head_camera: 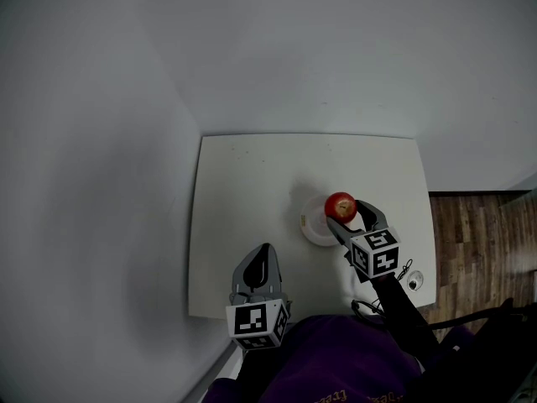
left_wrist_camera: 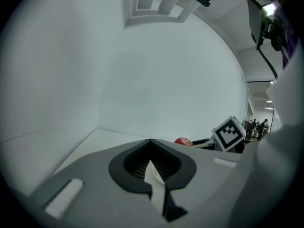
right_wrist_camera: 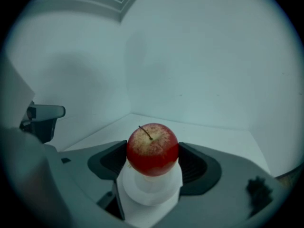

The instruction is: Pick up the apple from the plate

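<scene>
A red apple [head_camera: 340,204] with a yellowish top sits between the pads of my right gripper [head_camera: 347,211], which is shut on it. In the right gripper view the apple [right_wrist_camera: 152,148] touches both dark pads [right_wrist_camera: 110,161] and appears to hang just above the small white plate [right_wrist_camera: 149,191]. The plate [head_camera: 315,231] lies on the white table [head_camera: 243,191], right of centre. My left gripper [head_camera: 265,248] hovers over the table's near left part, shut with nothing in it; its jaws meet at a point [left_wrist_camera: 151,141]. From there the apple [left_wrist_camera: 183,141] shows far off.
A small round object [head_camera: 414,281] and a cable [head_camera: 405,269] lie near the table's right front corner. Grey walls stand at the left and behind the table. Wood floor [head_camera: 478,233] lies to the right. The right gripper's marker cube [left_wrist_camera: 231,133] is in the left gripper view.
</scene>
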